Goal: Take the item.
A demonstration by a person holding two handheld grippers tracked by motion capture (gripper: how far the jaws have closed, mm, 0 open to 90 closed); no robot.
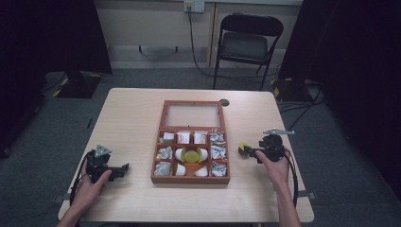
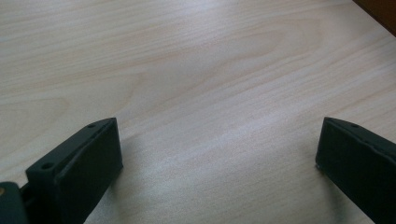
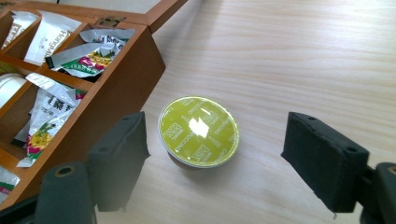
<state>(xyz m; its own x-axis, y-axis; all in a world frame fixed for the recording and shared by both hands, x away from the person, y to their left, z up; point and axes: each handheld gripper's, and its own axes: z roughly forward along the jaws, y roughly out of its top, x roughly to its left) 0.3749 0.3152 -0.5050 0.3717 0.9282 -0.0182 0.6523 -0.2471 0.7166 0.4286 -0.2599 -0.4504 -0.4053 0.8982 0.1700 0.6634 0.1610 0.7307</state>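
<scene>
Coffee capsule [image 3: 199, 131], green foil lid up, sits on the worktop [image 3: 303, 56] just beside the wooden box [image 3: 121, 84], between the right gripper [image 3: 215, 163] fingers, which stand apart and seem not to touch it. Left gripper [image 2: 217, 158] fingers are spread wide over bare worktop, holding nothing.

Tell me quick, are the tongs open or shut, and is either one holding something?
Left tongs: open, holding nothing, just bare table between the jaws.
Right tongs: open, holding nothing; the green coffee capsule sits on the table between the jaws, untouched.
</scene>
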